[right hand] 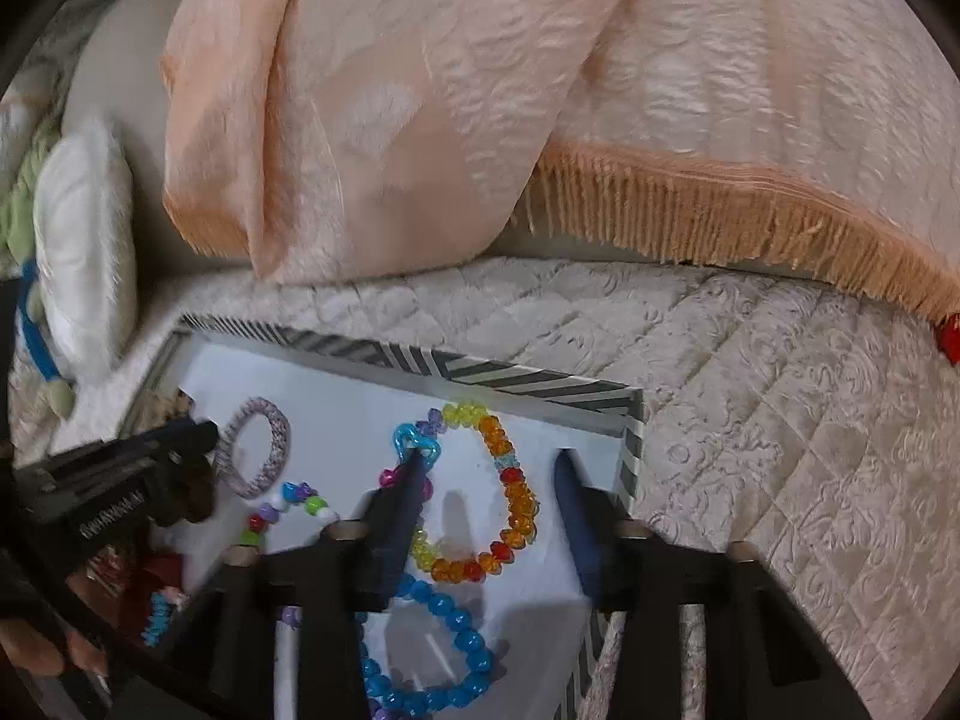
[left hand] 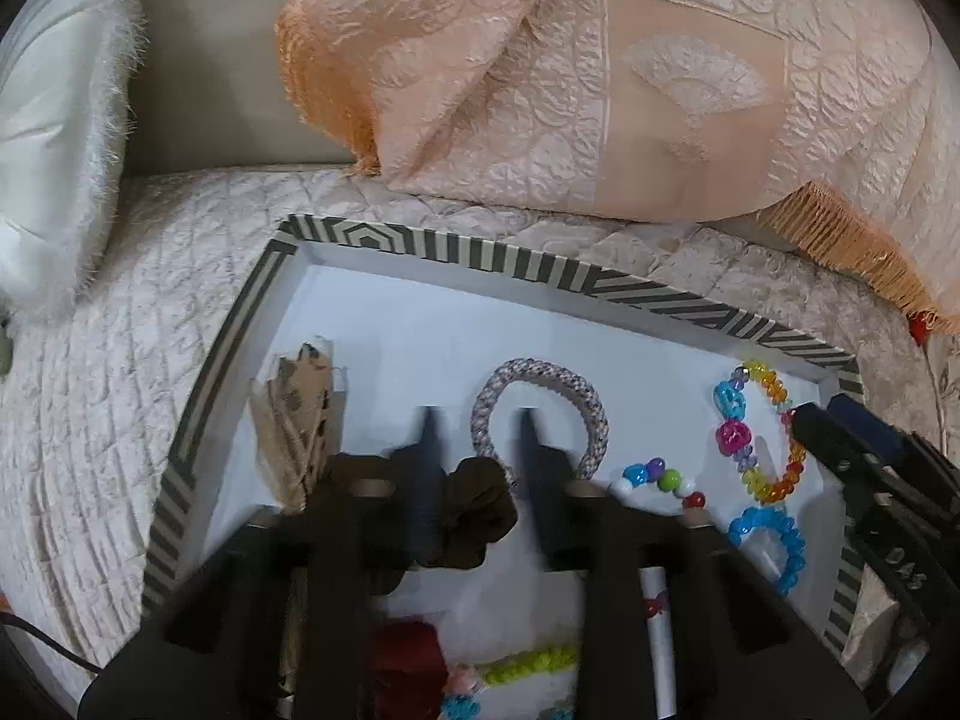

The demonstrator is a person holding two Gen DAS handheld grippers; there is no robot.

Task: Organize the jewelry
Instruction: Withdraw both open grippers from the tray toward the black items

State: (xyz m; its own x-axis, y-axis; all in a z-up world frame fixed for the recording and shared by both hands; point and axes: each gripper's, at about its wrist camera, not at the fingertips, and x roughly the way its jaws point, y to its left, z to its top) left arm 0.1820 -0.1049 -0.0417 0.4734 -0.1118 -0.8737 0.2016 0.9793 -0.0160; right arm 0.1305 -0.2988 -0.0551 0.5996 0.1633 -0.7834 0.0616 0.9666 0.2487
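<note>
A striped-rim tray (left hand: pixel 432 243) with a white floor lies on a quilted bed. In the left wrist view my left gripper (left hand: pixel 478 420) stands open low over it. A brown scrunchie (left hand: pixel 480 510) sits between its fingers near their base, and its right finger reaches inside a woven ring bracelet (left hand: pixel 540 381). My right gripper (right hand: pixel 489 459) is open too, with a rainbow bead bracelet (right hand: pixel 510 498) lying on the tray floor between its fingers. Its left finger covers part of a blue heart bead (right hand: pixel 414 441). A blue bead bracelet (right hand: pixel 432 660) lies just below.
A leopard-print fabric piece (left hand: pixel 300 414) lies at the tray's left. A short multicolour bead strand (left hand: pixel 657 477), a white tube (left hand: pixel 657 630), green beads (left hand: pixel 528 660) and a dark red scrunchie (left hand: pixel 408 654) are nearer me. Peach fringed pillows (right hand: pixel 420 120) stand behind the tray.
</note>
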